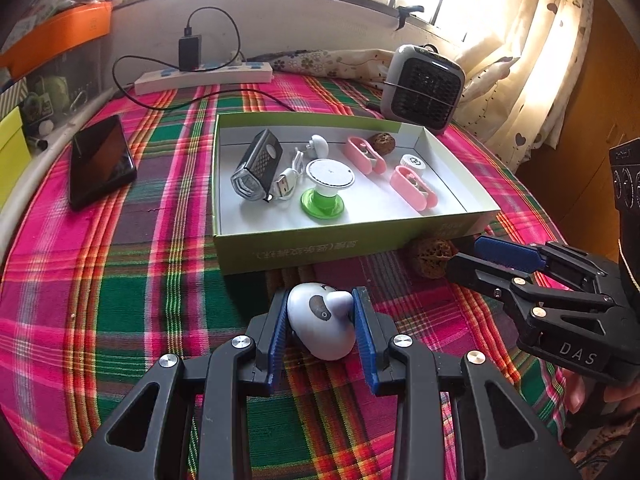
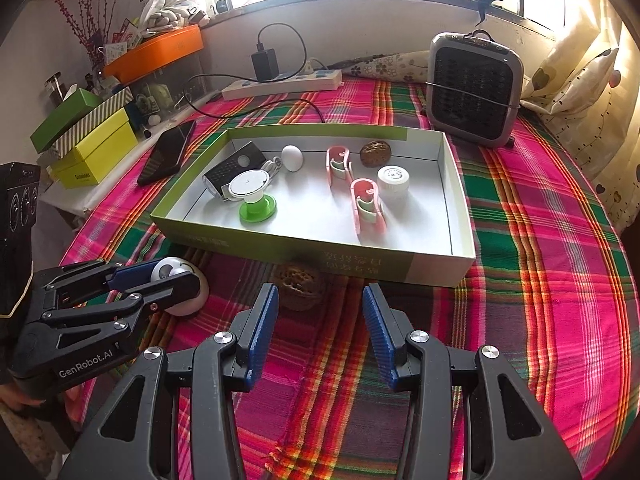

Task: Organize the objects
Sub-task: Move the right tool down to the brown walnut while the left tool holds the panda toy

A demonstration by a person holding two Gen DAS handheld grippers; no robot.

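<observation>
- Gripping the smooth white gadget (image 1: 322,326), the left claw (image 1: 320,328) squeezes its rounded sides; likely light, slippery plastic.
- Right claw (image 2: 320,320) stands open and empty; rough walnut (image 2: 298,286) ahead should grip easily across its middle.

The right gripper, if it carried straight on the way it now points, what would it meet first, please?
Probably the walnut on the tablecloth, ahead between the right gripper pads and slightly left; behind it stands the box wall. Depth is uncertain.

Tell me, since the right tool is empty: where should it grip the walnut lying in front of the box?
Probably across the walnut's rounded middle, coming down from above and the near side. It lies alone on the cloth, close to the box's front wall, so the fingers should straddle it sideways, along that wall.
</observation>
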